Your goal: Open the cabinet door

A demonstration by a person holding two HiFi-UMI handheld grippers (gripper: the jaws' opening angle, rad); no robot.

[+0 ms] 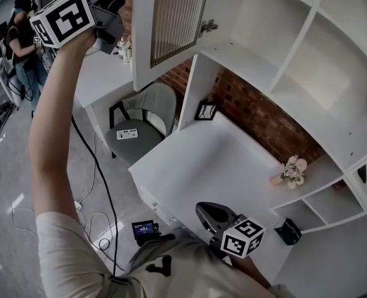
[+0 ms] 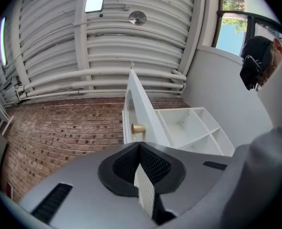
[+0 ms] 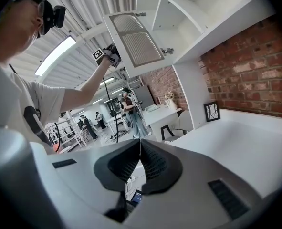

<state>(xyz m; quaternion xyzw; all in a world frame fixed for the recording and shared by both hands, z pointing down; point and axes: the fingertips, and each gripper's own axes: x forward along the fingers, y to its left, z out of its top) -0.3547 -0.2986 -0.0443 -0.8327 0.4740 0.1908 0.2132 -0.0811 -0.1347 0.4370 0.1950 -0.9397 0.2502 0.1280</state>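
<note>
As the head view shows it, cabinet door (image 1: 171, 23): swung wide at 12 o'clock, ribbed panel facing out, hinge bared.
Left gripper (image 1: 112, 33): raised at 11 o'clock, near the door's free edge.
Right gripper (image 1: 207, 213): low at 6 o'clock, over the white desk (image 1: 220, 154).
Left gripper view, jaws: pressed together with nothing between them; the door's brass knob (image 2: 138, 128) stands clear at 12 o'clock beyond the tips, untouched.
Right gripper view, jaws: closed on nothing; the door hangs open at 12 o'clock.
Task status: opening appears done; judged left, only drawing the left gripper away.
Writing: none legible; marker cubes (image 1: 64, 18) bear black-and-white squares only.
</note>
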